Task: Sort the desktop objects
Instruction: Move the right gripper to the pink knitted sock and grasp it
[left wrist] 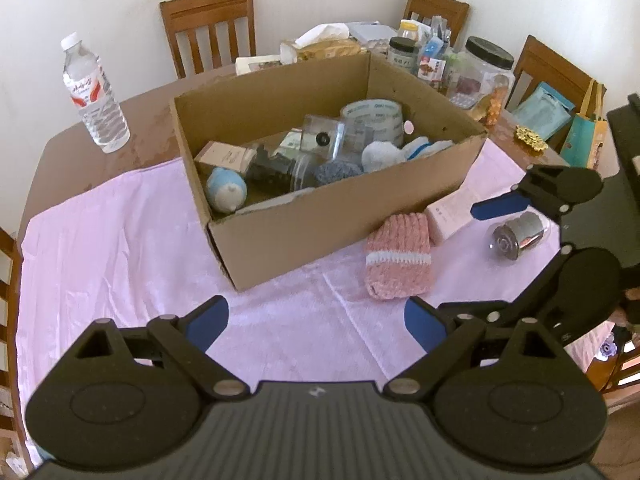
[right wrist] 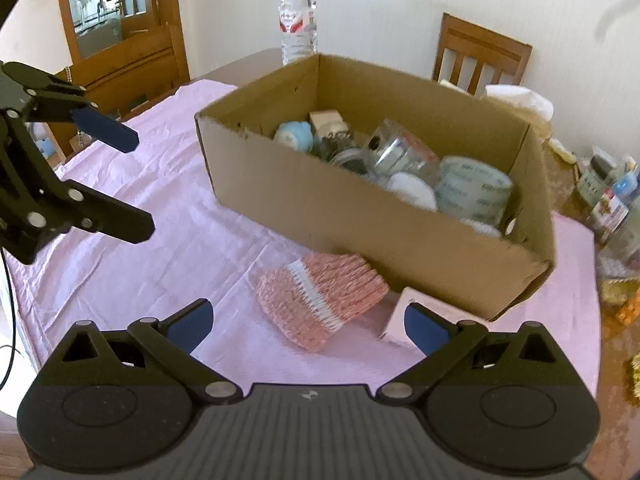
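Probably your empty, wide-open right gripper (right wrist: 308, 326) could have pinched the soft, light pink knitted pouch with a white stripe (right wrist: 320, 300) mid-body, left gripper (left wrist: 316, 320) likewise agape.

no text i can actually read. the water bottle (left wrist: 95, 94) on the counter has a red and white label with script on it, too blurred to make out. the tape roll (left wrist: 372, 118) in the cardboard box (left wrist: 320, 220) carries repeated small print, not legible. the dark-lidded jar (left wrist: 401, 56) behind the box has a label with characters, too small. the pink carton (left wrist: 450, 216) beside the box shows tiny marks, unreadable.
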A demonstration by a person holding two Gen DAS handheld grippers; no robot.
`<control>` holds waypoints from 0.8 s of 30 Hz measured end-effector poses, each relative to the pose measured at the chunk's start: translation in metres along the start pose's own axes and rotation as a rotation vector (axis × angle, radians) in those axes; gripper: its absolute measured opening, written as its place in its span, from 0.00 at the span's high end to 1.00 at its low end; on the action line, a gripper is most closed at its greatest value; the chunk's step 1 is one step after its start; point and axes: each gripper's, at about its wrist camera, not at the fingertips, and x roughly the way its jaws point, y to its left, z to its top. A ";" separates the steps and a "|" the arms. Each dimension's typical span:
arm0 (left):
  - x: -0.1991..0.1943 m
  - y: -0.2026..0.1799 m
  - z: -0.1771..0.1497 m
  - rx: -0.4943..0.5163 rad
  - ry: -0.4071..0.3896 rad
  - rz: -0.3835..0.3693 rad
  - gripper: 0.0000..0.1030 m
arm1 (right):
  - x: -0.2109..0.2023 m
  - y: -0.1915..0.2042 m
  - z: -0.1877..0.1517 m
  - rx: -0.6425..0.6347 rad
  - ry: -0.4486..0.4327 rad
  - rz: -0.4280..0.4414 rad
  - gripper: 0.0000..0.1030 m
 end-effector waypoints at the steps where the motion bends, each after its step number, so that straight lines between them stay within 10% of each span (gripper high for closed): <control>1: 0.001 0.001 -0.001 -0.007 0.001 0.000 0.08 | 0.004 0.001 -0.001 0.000 0.007 0.000 0.00; 24: 0.017 0.032 -0.014 -0.031 0.029 -0.002 0.08 | 0.077 0.020 -0.004 0.133 0.087 -0.053 0.00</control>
